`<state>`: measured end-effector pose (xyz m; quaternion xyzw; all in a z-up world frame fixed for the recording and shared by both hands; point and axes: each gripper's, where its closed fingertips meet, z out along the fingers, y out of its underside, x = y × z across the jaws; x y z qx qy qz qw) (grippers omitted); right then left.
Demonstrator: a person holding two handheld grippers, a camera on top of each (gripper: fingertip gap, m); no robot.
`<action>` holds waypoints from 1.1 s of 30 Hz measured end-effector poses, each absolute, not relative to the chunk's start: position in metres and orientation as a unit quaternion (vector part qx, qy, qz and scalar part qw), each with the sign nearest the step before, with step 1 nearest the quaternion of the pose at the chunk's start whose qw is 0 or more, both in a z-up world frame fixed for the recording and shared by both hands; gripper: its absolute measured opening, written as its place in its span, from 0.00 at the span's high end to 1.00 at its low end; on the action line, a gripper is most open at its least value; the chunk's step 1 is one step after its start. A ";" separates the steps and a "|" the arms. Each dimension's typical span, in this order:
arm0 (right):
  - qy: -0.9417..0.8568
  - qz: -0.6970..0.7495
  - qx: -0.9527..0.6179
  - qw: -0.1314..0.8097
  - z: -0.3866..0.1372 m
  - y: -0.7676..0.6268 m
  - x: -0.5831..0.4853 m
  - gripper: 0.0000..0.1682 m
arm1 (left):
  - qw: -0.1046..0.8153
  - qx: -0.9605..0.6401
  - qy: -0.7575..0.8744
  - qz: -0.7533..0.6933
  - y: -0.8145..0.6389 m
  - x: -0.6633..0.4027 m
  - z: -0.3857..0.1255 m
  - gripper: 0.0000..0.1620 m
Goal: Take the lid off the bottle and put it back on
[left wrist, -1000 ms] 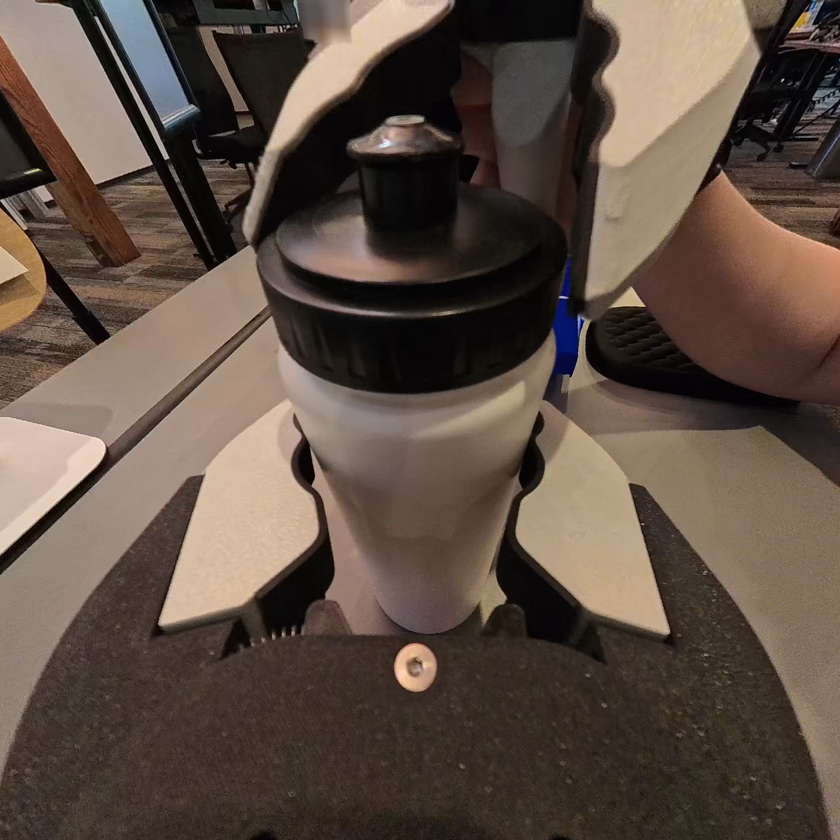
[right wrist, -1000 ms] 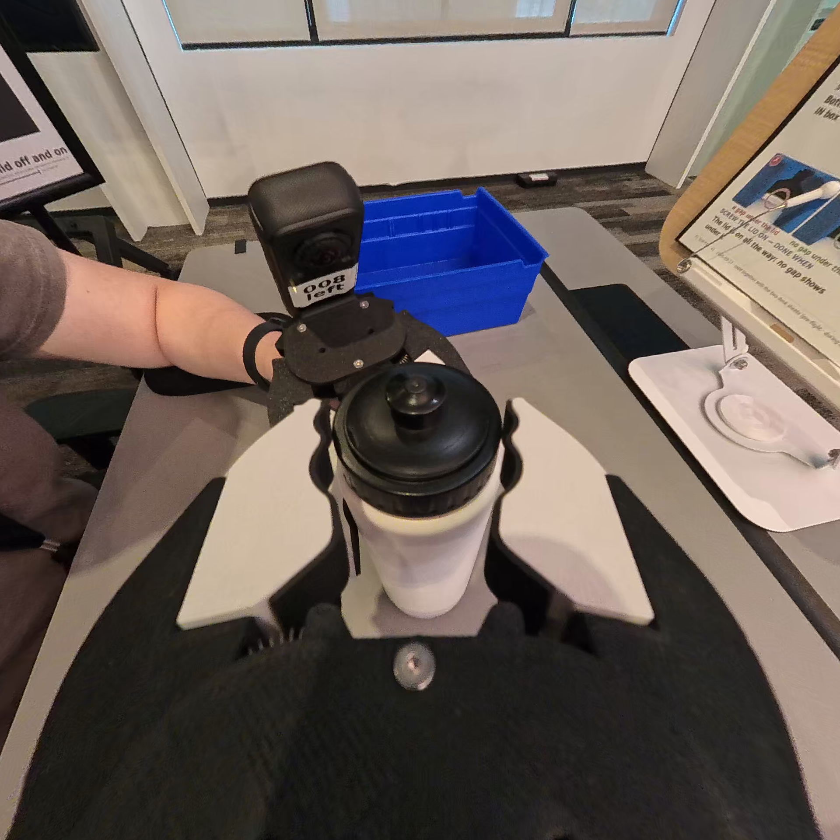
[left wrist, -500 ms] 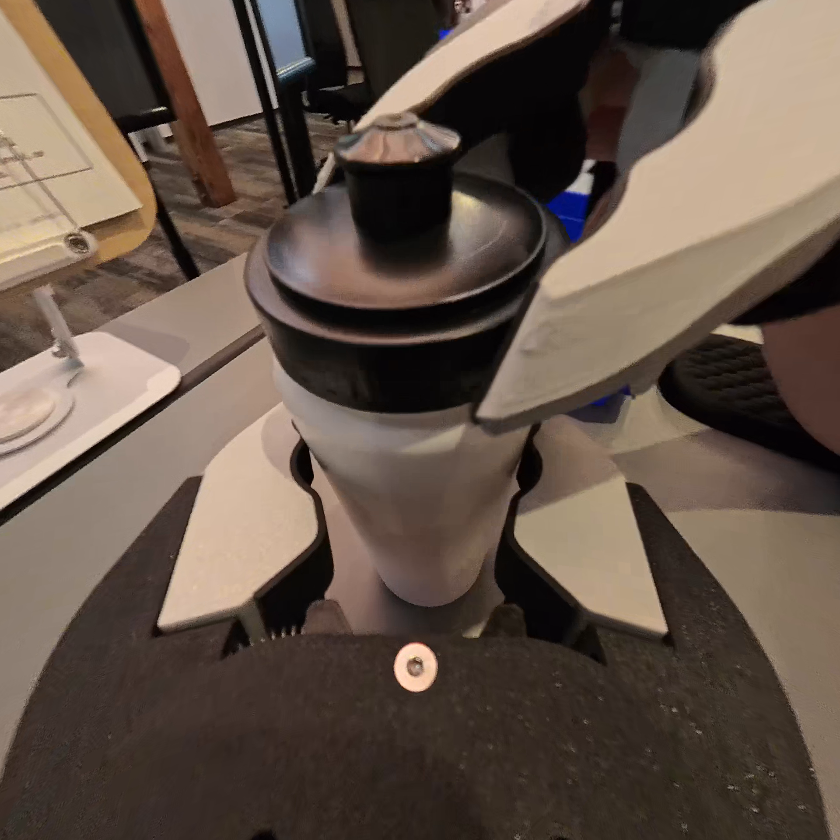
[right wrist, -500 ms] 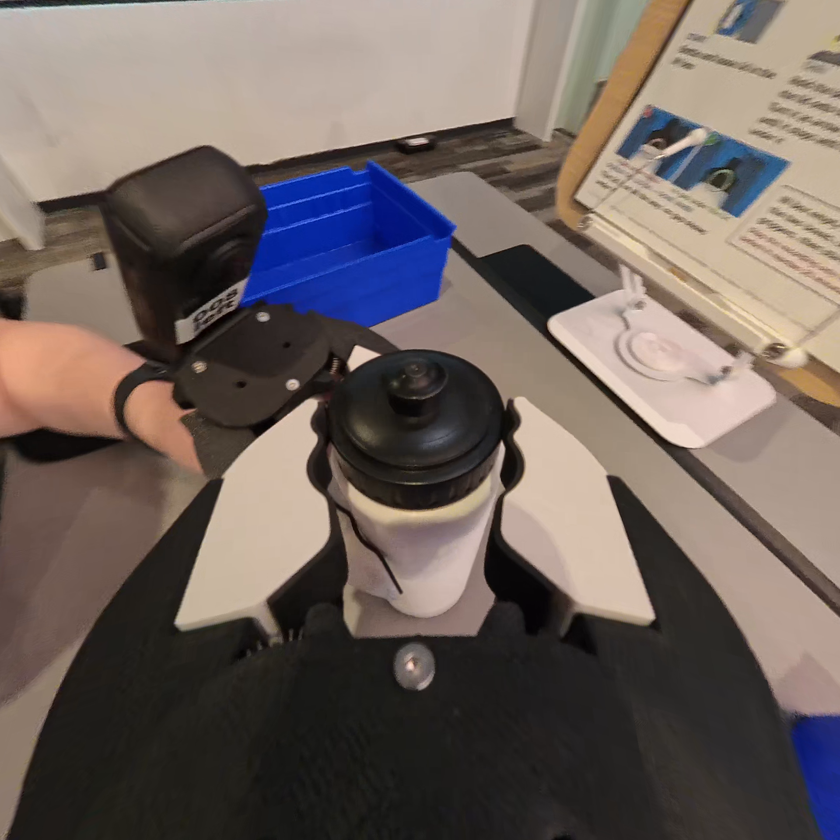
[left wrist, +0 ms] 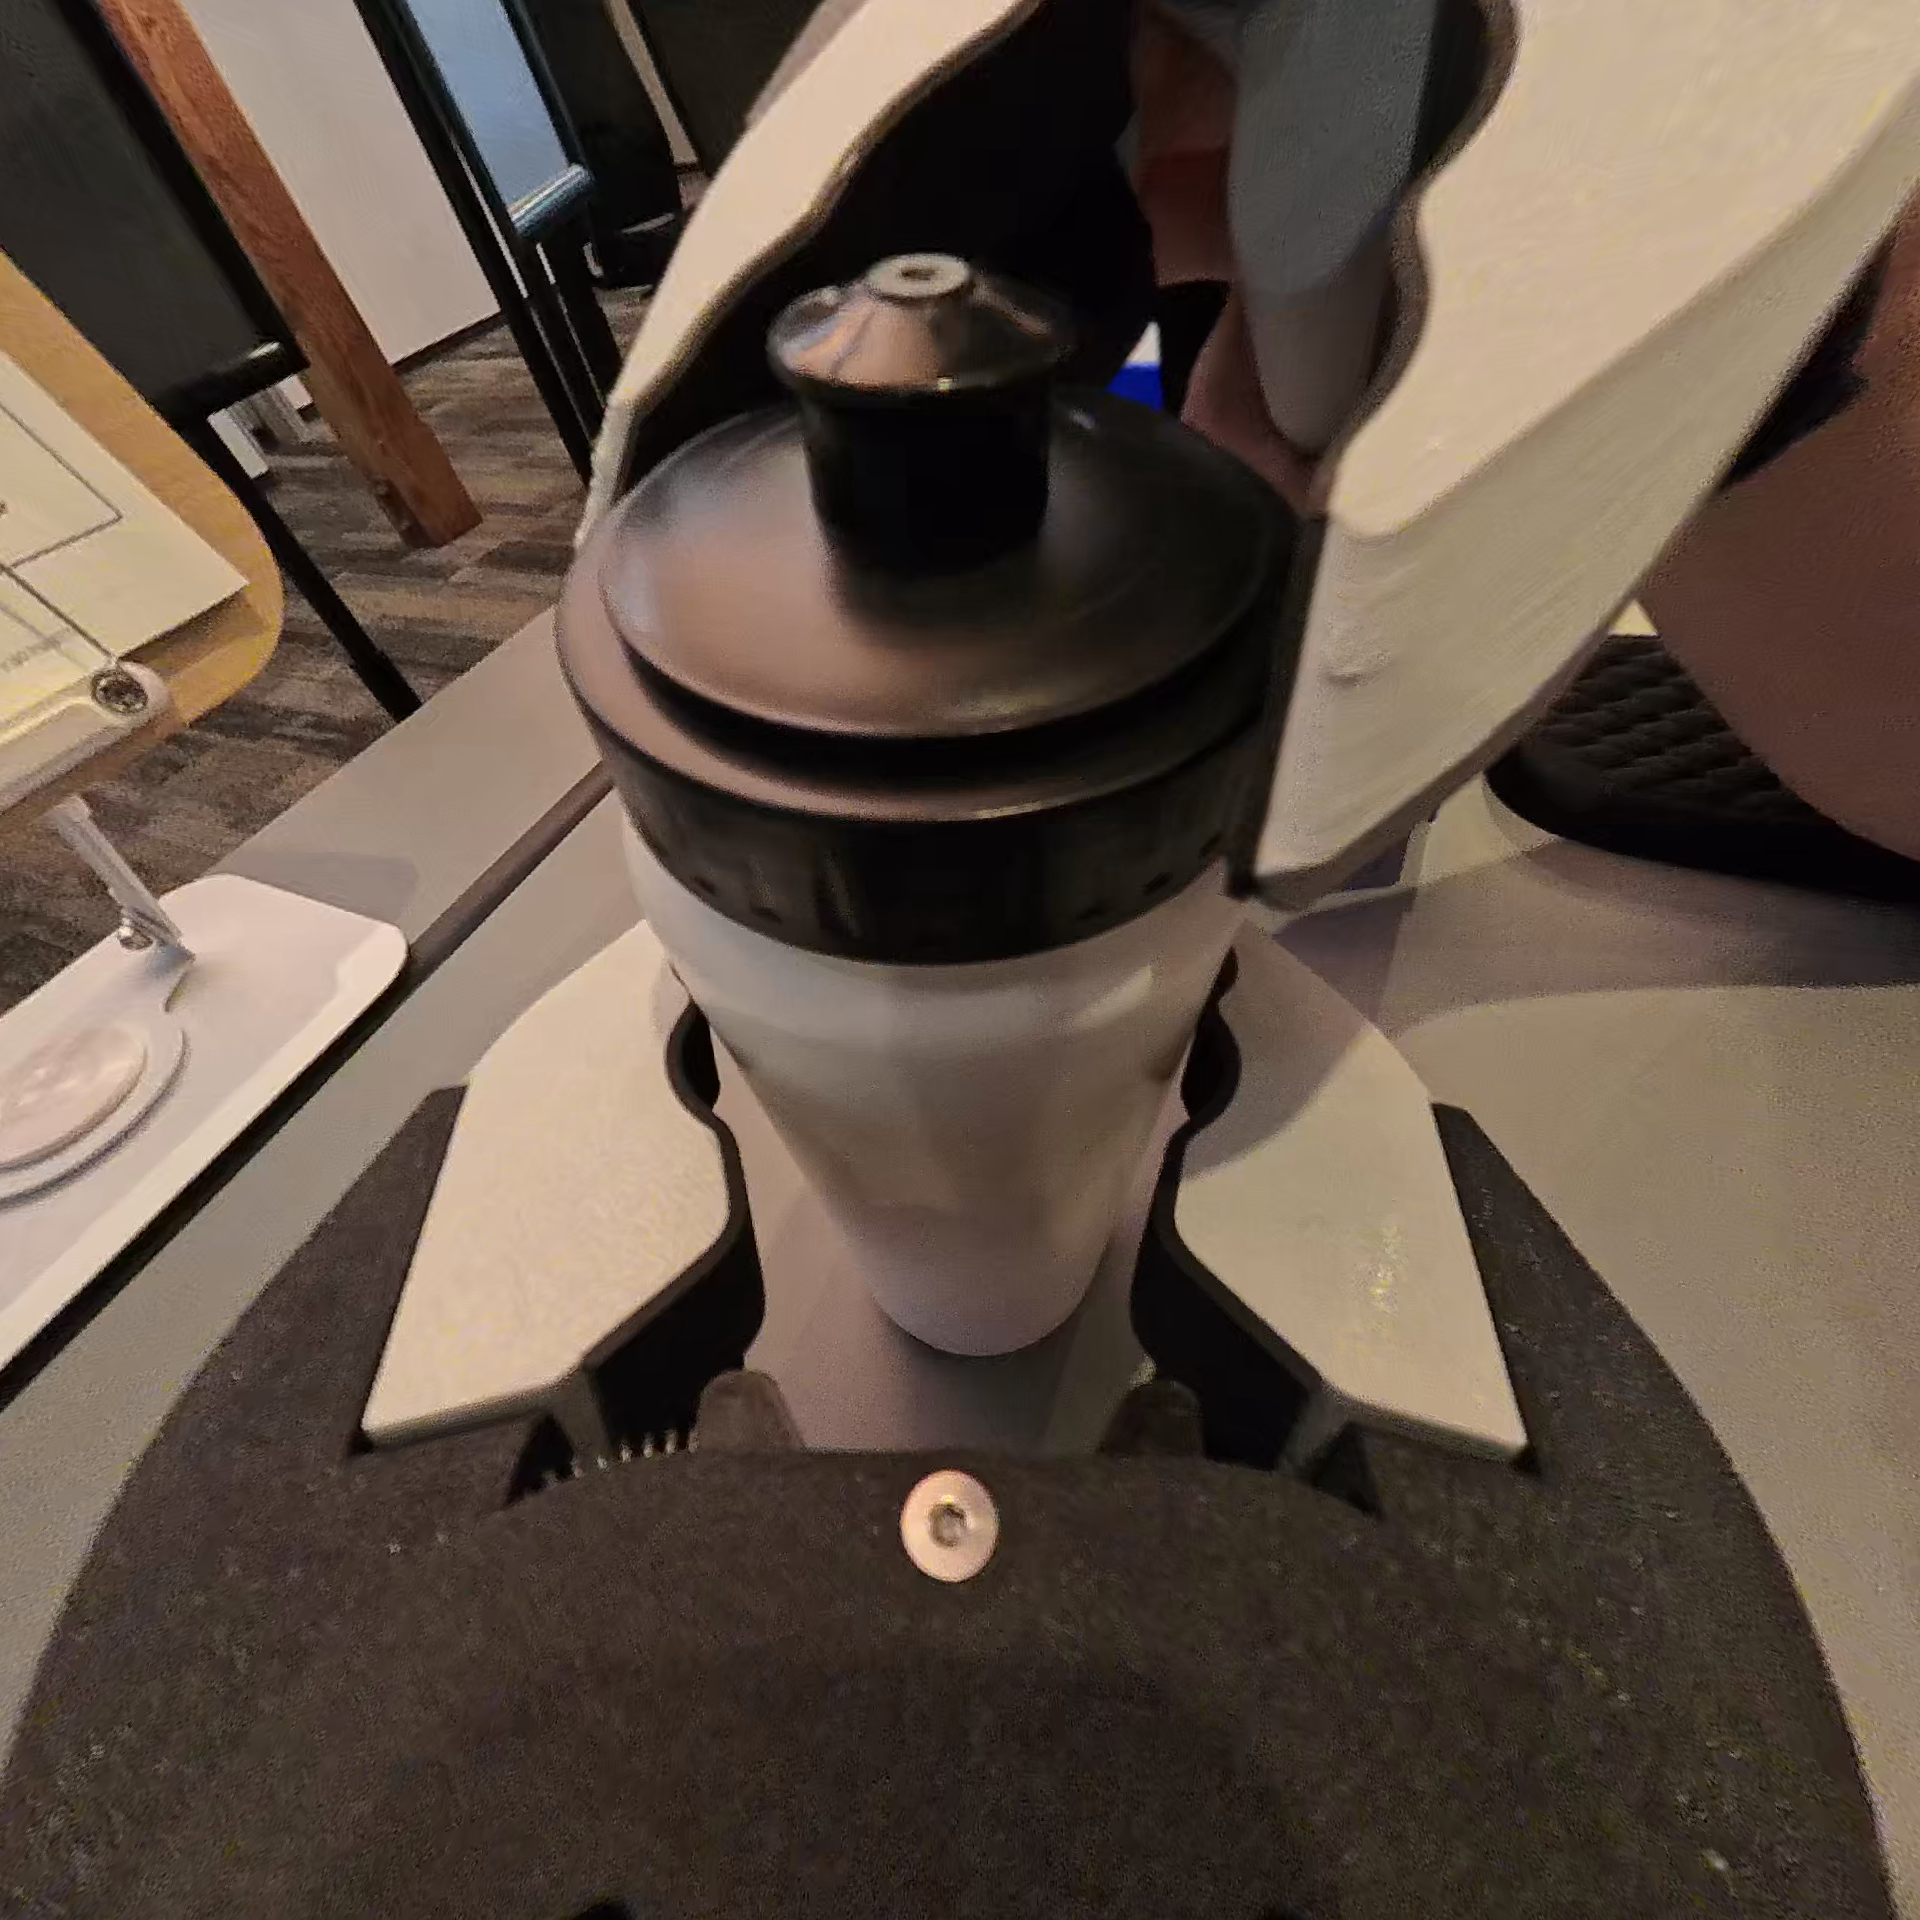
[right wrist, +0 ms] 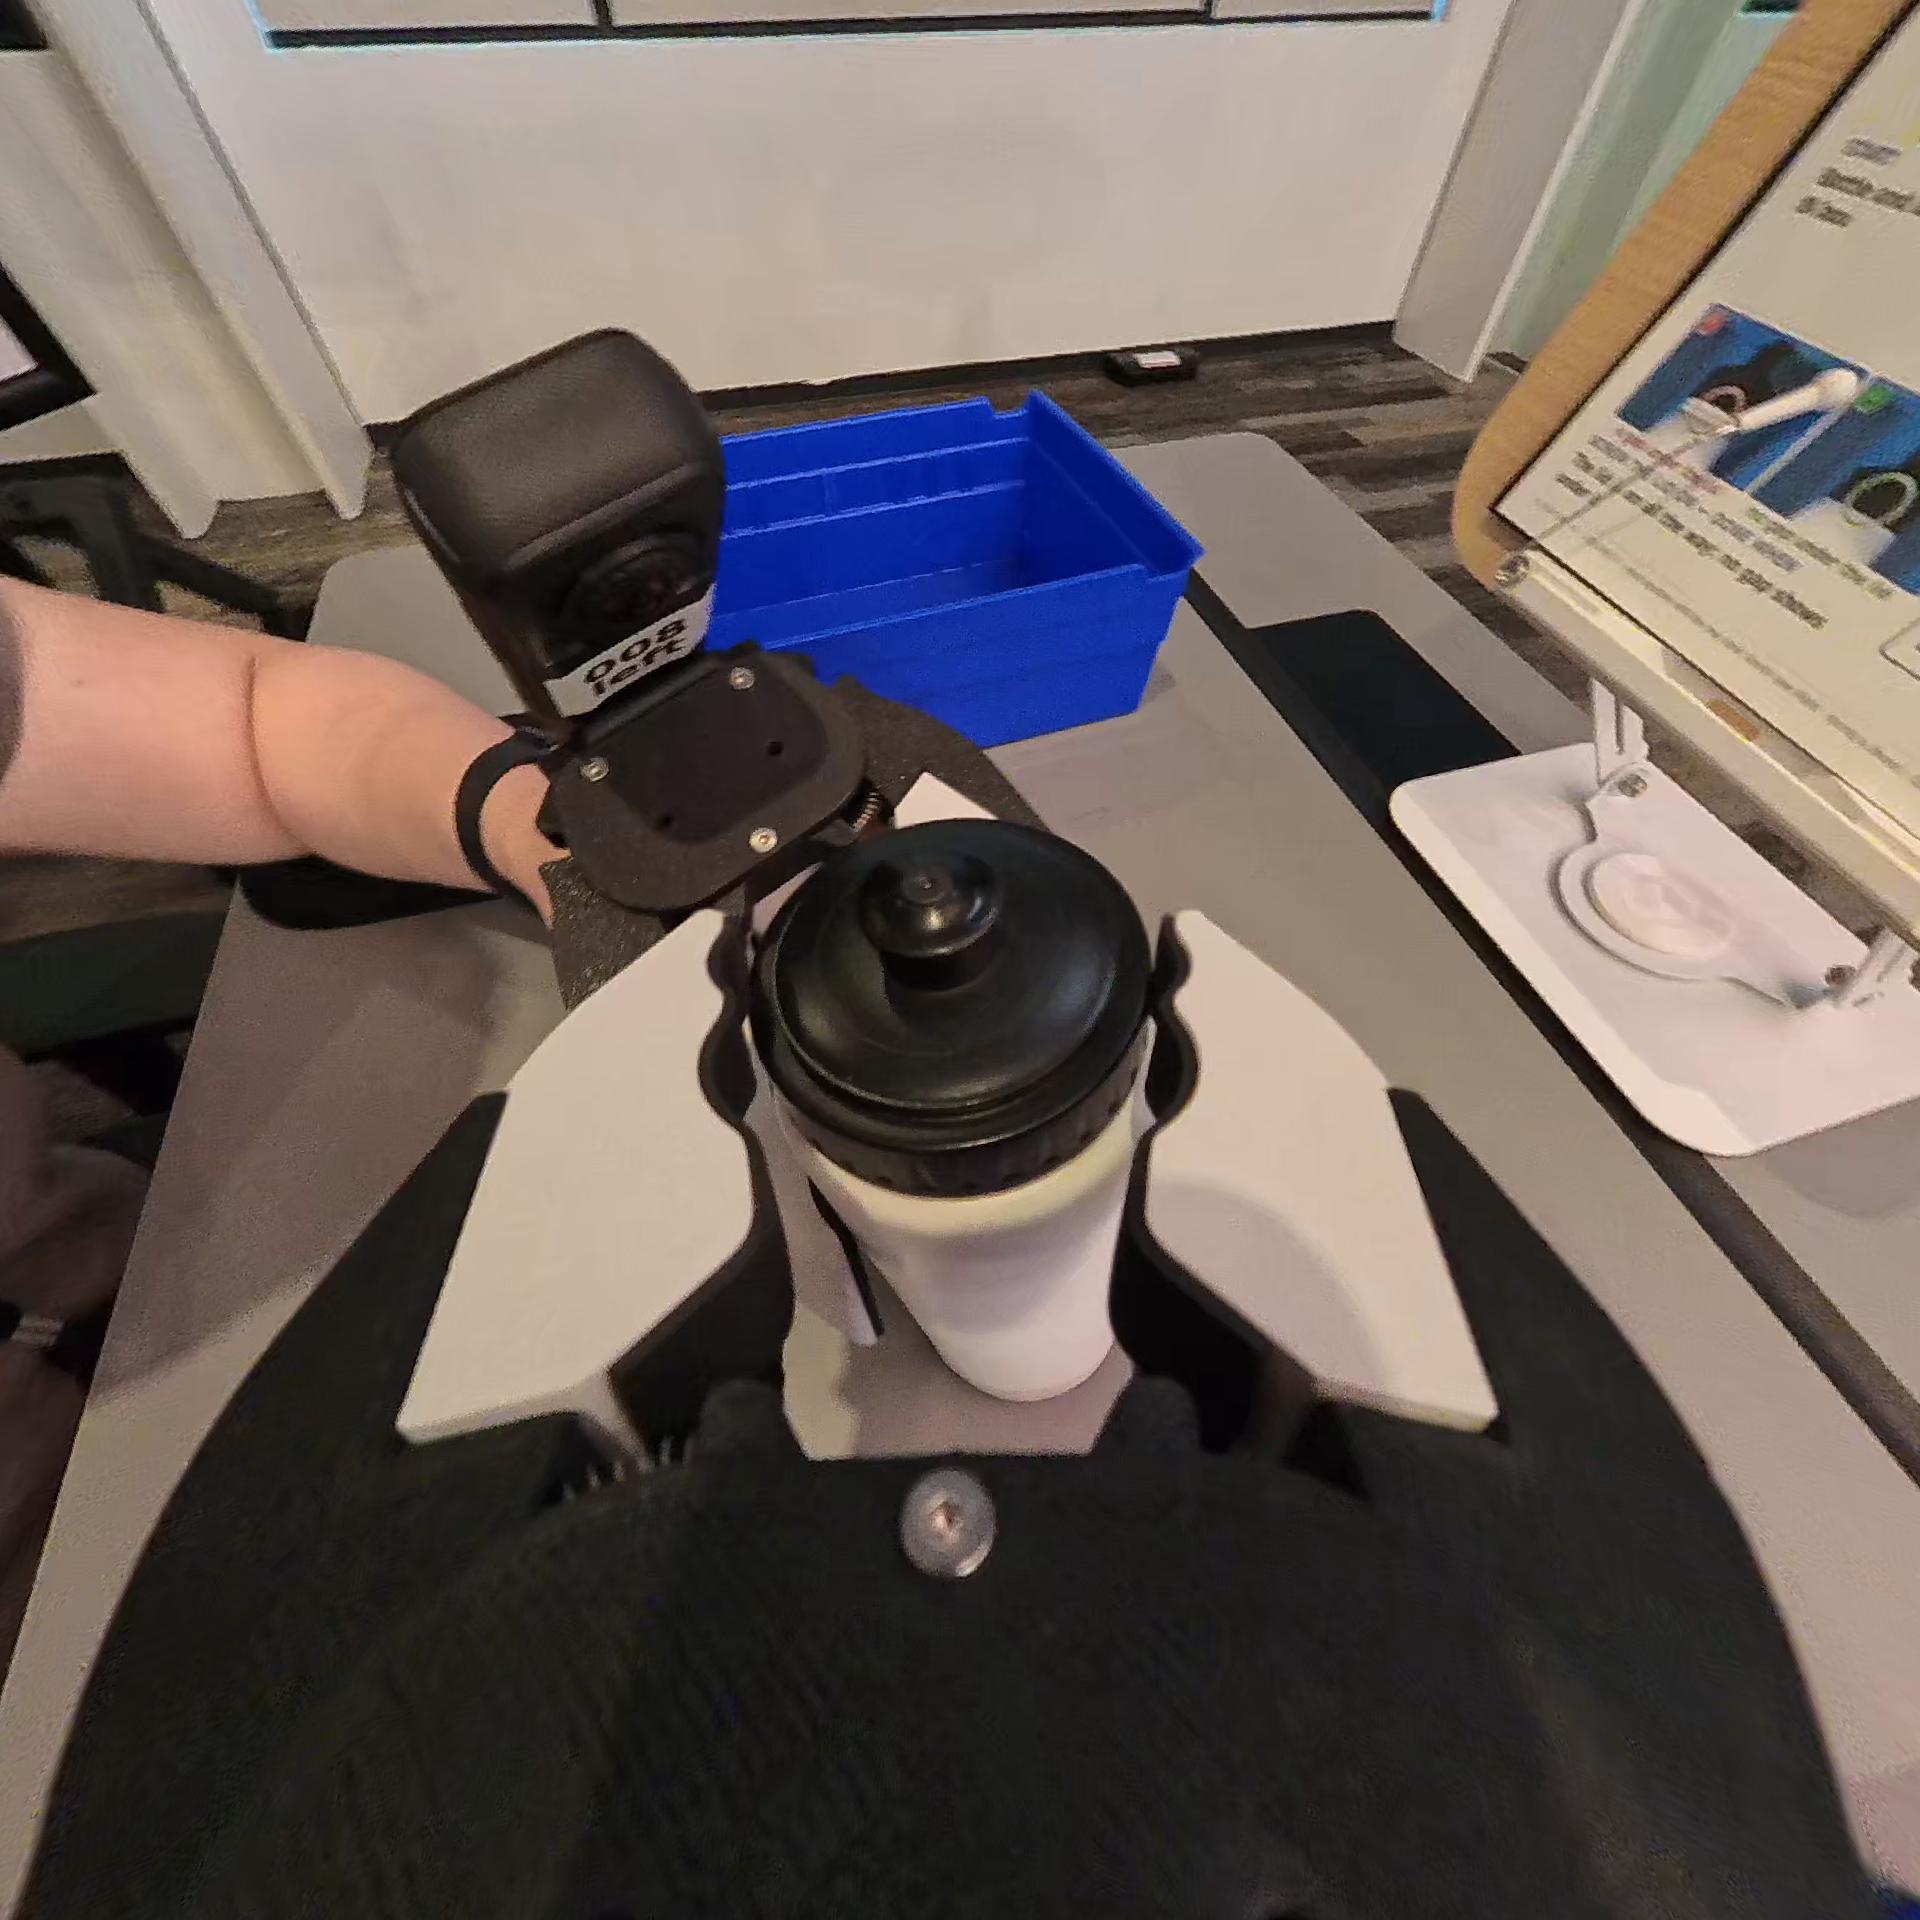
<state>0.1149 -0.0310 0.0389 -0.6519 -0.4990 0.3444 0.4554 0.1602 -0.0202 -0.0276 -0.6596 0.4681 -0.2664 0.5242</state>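
A white bottle (left wrist: 935,1122) with a black screw lid (left wrist: 914,727) and a pull spout stands upright on the grey table (left wrist: 1662,1195). My left gripper (left wrist: 951,1039) is shut on the bottle's body, one finger on each side. My right gripper (right wrist: 951,966) is shut on the lid (right wrist: 951,1029) from above, its fingers against the ribbed rim. The lid sits on the bottle (right wrist: 987,1278) and looks slightly tilted. The right gripper's fingers (left wrist: 1455,520) fill the top of the left wrist view. The left gripper's body and camera (right wrist: 623,644) show behind the bottle, held by a hand.
A blue bin (right wrist: 935,582) stands at the far end of the table. A white stand base (right wrist: 1662,987) carrying an instruction board (right wrist: 1766,436) sits on the neighbouring table to the right. A forearm rests on a black pad (left wrist: 1683,769).
Both grips have held. The right gripper swung round the lid and back again. The left wrist view turned, so the stand base now shows at its left edge.
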 end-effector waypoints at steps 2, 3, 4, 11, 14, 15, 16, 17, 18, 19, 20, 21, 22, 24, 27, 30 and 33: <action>-0.469 0.339 -0.672 0.463 0.039 -0.024 0.114 0.55 | 0.524 -0.672 0.452 -0.265 -0.016 0.158 -0.028 0.45; -0.446 0.336 -0.685 0.468 0.039 -0.020 0.113 0.55 | 0.522 -0.680 0.441 -0.264 -0.014 0.158 -0.028 0.45; -0.420 0.329 -0.699 0.476 0.039 -0.015 0.113 0.55 | 0.521 -0.690 0.428 -0.263 -0.011 0.156 -0.029 0.45; -0.372 0.293 -0.727 0.498 0.039 -0.009 0.115 0.55 | 0.517 -0.711 0.408 -0.249 -0.005 0.155 -0.030 0.45; -0.437 0.338 -0.689 0.470 0.041 -0.018 0.115 0.54 | 0.512 -0.693 0.435 -0.263 -0.012 0.159 -0.029 0.45; -0.457 0.349 -0.676 0.461 0.040 -0.021 0.117 0.54 | 0.510 -0.691 0.438 -0.267 -0.013 0.159 -0.030 0.45; -0.472 0.356 -0.666 0.454 0.039 -0.023 0.119 0.54 | 0.508 -0.690 0.440 -0.268 -0.013 0.160 -0.030 0.45; -0.485 0.358 -0.656 0.454 0.039 -0.024 0.120 0.54 | 0.506 -0.690 0.443 -0.269 -0.014 0.160 -0.030 0.45; -0.491 0.356 -0.646 0.463 0.040 -0.023 0.121 0.56 | 0.504 -0.689 0.446 -0.270 -0.014 0.160 -0.030 0.45; -0.492 0.351 -0.639 0.475 0.042 -0.022 0.120 0.56 | 0.502 -0.691 0.445 -0.270 -0.014 0.160 -0.030 0.45; -0.491 0.345 -0.639 0.481 0.042 -0.021 0.120 0.56 | 0.501 -0.693 0.442 -0.270 -0.013 0.160 -0.030 0.45; -0.488 0.341 -0.643 0.481 0.042 -0.021 0.119 0.56 | 0.502 -0.695 0.439 -0.269 -0.013 0.159 -0.030 0.45; -0.483 0.337 -0.651 0.479 0.042 -0.019 0.119 0.56 | 0.503 -0.698 0.435 -0.266 -0.012 0.159 -0.030 0.45; -0.461 0.328 -0.674 0.475 0.041 -0.015 0.121 0.56 | 0.510 -0.709 0.417 -0.253 -0.008 0.158 -0.030 0.45; -0.415 0.292 -0.711 0.486 0.040 -0.008 0.123 0.56 | 0.525 -0.722 0.384 -0.235 -0.002 0.158 -0.030 0.45; -0.363 0.259 -0.734 0.512 0.041 -0.003 0.123 0.56 | 0.526 -0.726 0.376 -0.235 0.001 0.157 -0.029 0.45; -0.384 0.261 -0.722 0.513 0.041 -0.005 0.121 0.56 | 0.523 -0.724 0.381 -0.238 0.000 0.155 -0.029 0.45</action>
